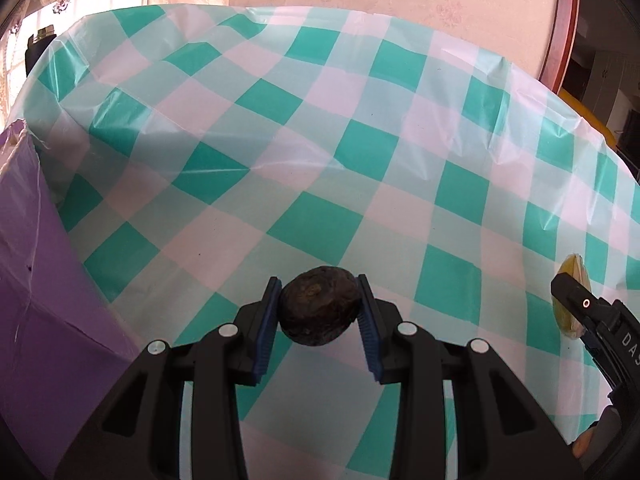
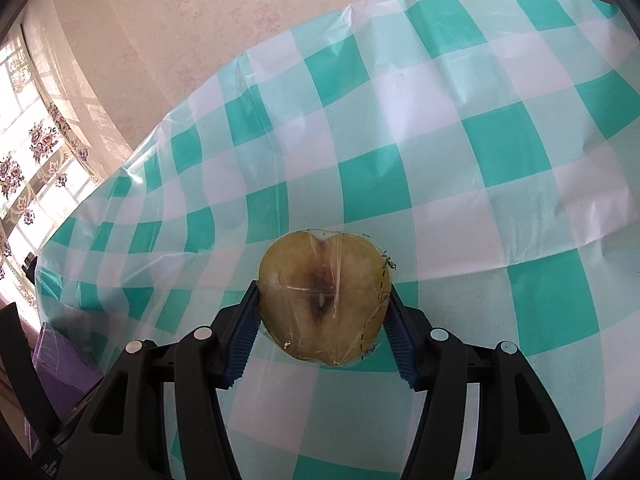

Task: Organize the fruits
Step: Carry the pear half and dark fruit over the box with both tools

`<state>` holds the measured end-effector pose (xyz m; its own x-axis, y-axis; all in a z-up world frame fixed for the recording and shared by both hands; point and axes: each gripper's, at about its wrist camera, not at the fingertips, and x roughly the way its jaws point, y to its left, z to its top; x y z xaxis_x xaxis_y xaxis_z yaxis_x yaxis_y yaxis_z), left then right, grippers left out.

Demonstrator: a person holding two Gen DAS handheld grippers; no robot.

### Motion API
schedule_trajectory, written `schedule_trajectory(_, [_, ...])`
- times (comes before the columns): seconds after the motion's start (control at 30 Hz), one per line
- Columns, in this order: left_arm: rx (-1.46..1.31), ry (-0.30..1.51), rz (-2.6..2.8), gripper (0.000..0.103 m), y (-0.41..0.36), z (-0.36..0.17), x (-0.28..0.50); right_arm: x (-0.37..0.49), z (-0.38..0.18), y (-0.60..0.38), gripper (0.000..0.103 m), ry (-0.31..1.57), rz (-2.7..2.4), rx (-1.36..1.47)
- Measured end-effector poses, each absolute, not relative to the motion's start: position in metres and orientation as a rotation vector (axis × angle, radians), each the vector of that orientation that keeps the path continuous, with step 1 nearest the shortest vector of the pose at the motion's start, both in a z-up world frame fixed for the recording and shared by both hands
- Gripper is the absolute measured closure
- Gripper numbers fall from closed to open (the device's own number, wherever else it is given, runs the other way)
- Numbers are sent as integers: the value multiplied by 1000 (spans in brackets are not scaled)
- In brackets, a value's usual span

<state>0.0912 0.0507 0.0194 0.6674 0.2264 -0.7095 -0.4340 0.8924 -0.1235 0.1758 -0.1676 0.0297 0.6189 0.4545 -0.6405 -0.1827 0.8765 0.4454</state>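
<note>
My left gripper (image 1: 319, 300) is shut on a dark brown, wrinkled round fruit (image 1: 318, 304) and holds it above the green-and-white checked tablecloth (image 1: 360, 152). My right gripper (image 2: 322, 300) is shut on a yellowish apple half wrapped in clear film (image 2: 322, 296), cut face toward the camera, with a browned core. The right gripper and the edge of the apple half (image 1: 572, 292) also show at the far right of the left wrist view.
A purple box (image 1: 36, 280) stands at the table's left side; it also shows low left in the right wrist view (image 2: 60, 364). A pink wall and a curtained window lie beyond the table's far edge. A wooden door frame (image 1: 564, 20) is at the right.
</note>
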Motion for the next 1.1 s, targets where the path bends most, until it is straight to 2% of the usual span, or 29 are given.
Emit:
schedule_trajectory(0.53, [-264, 787, 260, 66, 26, 18, 7, 61, 33, -161, 46, 872, 374, 311])
schedule_trajectory(1.1, [-187, 726, 110, 66, 13, 27, -80, -43, 38, -159, 46, 887, 400, 243])
